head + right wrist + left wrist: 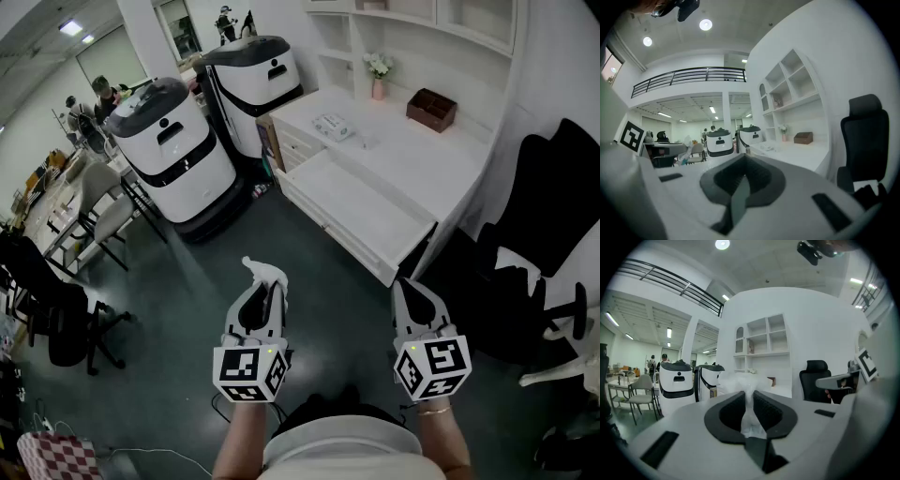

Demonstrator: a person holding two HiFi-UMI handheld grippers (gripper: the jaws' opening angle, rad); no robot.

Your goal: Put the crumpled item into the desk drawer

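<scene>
Between the jaws of the left tool (751, 398), the crumpled item (739, 379) is clamped, bulging past their tips.

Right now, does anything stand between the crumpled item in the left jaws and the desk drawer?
Nothing visible does. Only bare floor lies between the crumpled item, pinched in the left gripper, and the desk's pulled-out drawer. The white robots stand left of that path, the black chair right.

White, perhaps translucent, crumpled item (743, 380)
</scene>
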